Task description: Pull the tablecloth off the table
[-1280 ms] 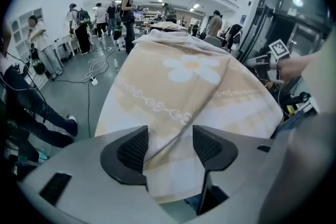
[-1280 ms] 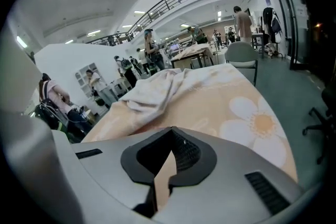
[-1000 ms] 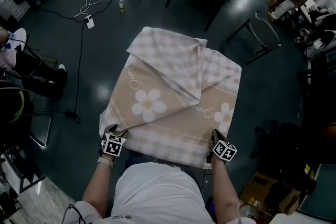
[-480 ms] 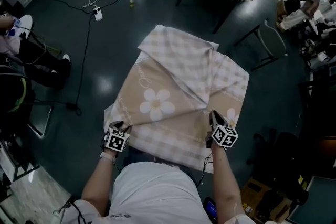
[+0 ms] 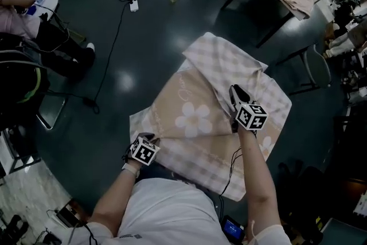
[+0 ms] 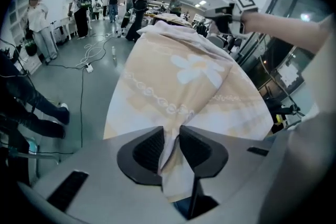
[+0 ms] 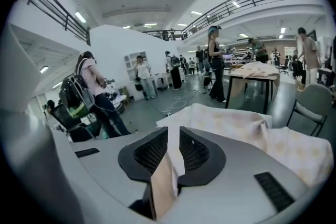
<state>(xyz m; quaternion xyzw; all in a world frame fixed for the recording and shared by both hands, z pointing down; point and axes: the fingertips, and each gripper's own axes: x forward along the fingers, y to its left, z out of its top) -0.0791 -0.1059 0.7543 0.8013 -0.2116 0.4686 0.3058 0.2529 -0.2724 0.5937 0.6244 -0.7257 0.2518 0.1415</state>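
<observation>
Well, in the head view my left tongs (image 5: 150, 139) sit at the near left edge of the cloth (image 5: 195, 123), close to my body. My right tongs (image 5: 235, 93) reach out over its middle on an outstretched arm. The cloth is beige with white flowers and checked borders. It lies rumpled and folded over the table, hiding the top, and its near right corner hangs down. A cable (image 5: 114, 26) snakes over the dark floor at the left. A second table (image 5: 269, 3) stands at the upper right, and a chair (image 5: 318, 66) is to the right of my cloth.

In the left gripper view, the left tongs (image 6: 171, 136) have just been closing, and they now stand narrow with a pinch of cloth (image 6: 178, 81) squeezed between the pads. A tail of it hangs below the jaws. Beyond them the cloth rises in a broad hump, flower side up. My right tongs (image 6: 212, 12) show above its far end, at the top right.

In the right gripper view, the right tongs (image 7: 174, 139) are nearly together on a thin strip of cloth (image 7: 164, 181) that trails down out of the jaws. The rest of the cloth (image 7: 231, 123) lies heaped on the table just beyond. Behind it are the second table (image 7: 252, 75) and the chair (image 7: 315, 99), with people standing around the hall.
</observation>
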